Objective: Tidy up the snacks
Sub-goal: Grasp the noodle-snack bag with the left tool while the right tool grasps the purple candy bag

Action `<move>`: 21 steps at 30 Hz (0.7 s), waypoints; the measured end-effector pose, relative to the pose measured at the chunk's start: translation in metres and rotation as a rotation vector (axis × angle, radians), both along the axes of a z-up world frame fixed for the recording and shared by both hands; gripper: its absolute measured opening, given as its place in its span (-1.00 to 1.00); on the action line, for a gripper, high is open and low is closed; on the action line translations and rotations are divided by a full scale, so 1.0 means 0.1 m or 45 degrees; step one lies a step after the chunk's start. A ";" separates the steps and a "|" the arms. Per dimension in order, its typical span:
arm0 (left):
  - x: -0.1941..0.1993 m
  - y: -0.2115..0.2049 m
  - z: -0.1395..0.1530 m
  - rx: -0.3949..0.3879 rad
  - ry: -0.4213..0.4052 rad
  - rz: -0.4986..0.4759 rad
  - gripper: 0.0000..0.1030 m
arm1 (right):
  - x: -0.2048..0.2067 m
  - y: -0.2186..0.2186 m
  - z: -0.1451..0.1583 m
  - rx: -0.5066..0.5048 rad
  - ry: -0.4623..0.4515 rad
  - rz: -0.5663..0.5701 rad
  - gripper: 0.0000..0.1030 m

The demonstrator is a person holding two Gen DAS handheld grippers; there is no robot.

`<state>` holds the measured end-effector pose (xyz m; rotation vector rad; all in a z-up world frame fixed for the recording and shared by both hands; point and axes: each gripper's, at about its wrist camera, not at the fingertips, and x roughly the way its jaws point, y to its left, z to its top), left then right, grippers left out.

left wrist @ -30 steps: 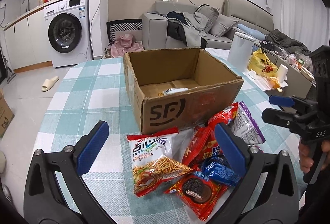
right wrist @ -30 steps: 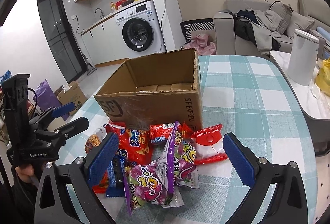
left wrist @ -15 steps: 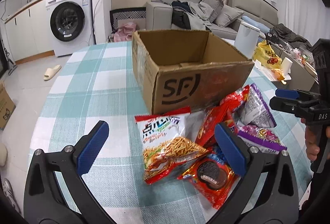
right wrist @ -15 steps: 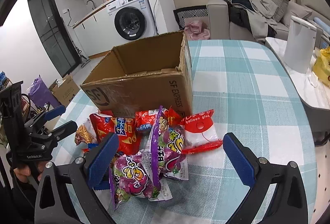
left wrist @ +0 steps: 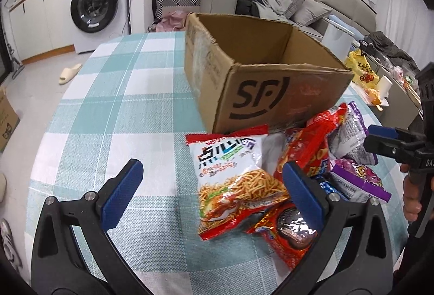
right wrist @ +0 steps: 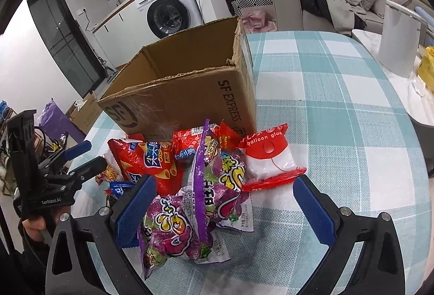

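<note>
The snack packets lay heaped on the checked worktop (left wrist: pixel 130 110) against the near wall of the open SF cardboard box (left wrist: pixel 271 94), a sensible arrangement if the box was their destination: each packet needed only a short lift over the torn rim.

In the left wrist view the left tool (left wrist: pixel 210 186) hovered low in the frame with its blue pads spread wide and nothing between them. The noodle-snack packet (left wrist: pixel 233 178) sat just ahead, nearer the right-hand pad, with the red cookie packet (left wrist: pixel 287 230) tucked under its lower edge. That wide opening seemed chosen to take a puffy bag across its width, and the noodle packet, lying on top at the left edge of the heap, looked the likely first pick.

In the right wrist view the right tool (right wrist: pixel 222 200) was likewise agape and empty, poised over the purple candy packets (right wrist: pixel 190 213) at lower centre. The red chip bag (right wrist: pixel 146 162) lay to their upper left, and the white-and-red balloon glue packet (right wrist: pixel 268 156) to their upper right, beside the box corner. Whether the box already held anything could not be told, since its floor was hidden from both cameras.

The two tools approached from opposite ends of the heap, presumably to avoid crowding each other.
</note>
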<state>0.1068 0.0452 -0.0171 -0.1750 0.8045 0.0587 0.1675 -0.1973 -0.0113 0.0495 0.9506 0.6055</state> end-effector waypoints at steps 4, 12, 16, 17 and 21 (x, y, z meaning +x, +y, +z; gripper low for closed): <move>0.04 0.06 -0.04 -0.020 0.013 0.015 0.97 | 0.02 0.02 -0.05 0.007 0.038 0.010 0.98; 0.09 0.13 -0.13 -0.044 0.027 0.010 0.97 | 0.04 0.08 -0.16 0.043 0.107 0.057 0.65; 0.11 0.12 -0.18 -0.065 0.041 -0.007 0.97 | 0.08 0.10 -0.21 0.088 0.135 0.059 0.59; 0.12 0.13 -0.20 -0.073 0.046 -0.008 0.97 | 0.09 0.10 -0.23 0.102 0.140 0.055 0.57; 0.16 0.15 -0.25 -0.122 0.063 -0.027 0.88 | 0.13 0.09 -0.27 0.134 0.156 0.045 0.51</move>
